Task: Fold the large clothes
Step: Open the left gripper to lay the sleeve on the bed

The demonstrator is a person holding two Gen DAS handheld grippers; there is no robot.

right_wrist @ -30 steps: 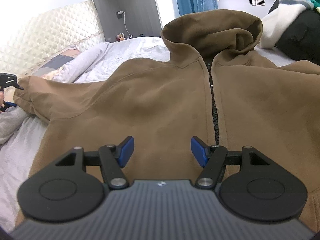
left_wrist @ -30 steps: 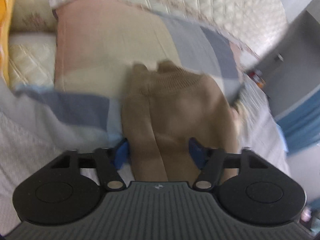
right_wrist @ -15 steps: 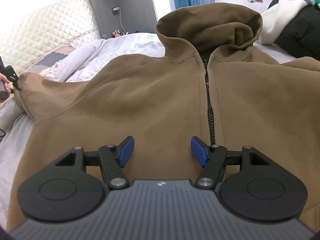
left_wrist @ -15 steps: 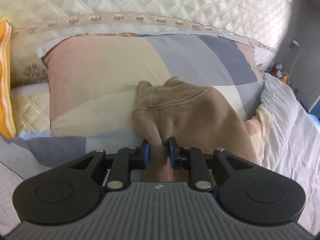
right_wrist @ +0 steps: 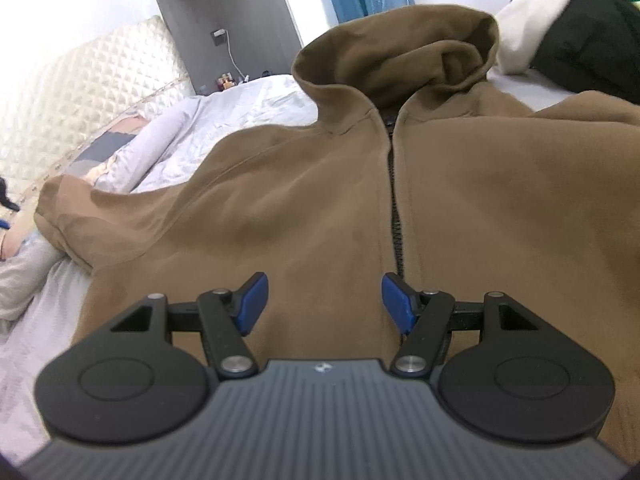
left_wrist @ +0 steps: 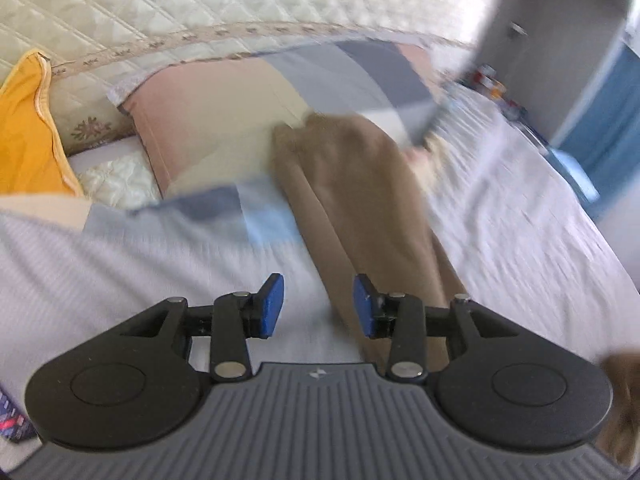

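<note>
Two grippers hang over one brown hoodie (right_wrist: 304, 208), which lies front-up and zipped across the bed (left_wrist: 520, 216). Our left gripper (left_wrist: 318, 306) has its jaws apart and opening, with nothing pressed between the blue pads (left_wrist: 271, 306); the sleeve (left_wrist: 360, 200) runs from just under the right-hand pad forward and away from the jaws to its cuff on the patchwork pillow (left_wrist: 224, 120). This view is smeared, so we cannot tell whether the right-hand pad touches the cloth. Our right gripper (right_wrist: 323, 306) holds its jaws well apart over the chest, clamped on nothing, with the zipper (right_wrist: 394, 216) running forward from just inside the right-hand pad up to the hood (right_wrist: 400, 52) at the far end.

We judge the sleeve to be laid out and the folding proper not yet begun (the body is still spread full width). What could go wrong from here comes mostly from the cloth itself. Thick fleece bunches, so a shallow pinch by either pair of jaws could catch only the top layer and drag the front panel off the back. The cuff resting on the pillow sits higher than the body, so it may slide back and wrinkle the sleeve. A pad could also snag the zipper teeth if the right jaws close where they now hang.
</note>
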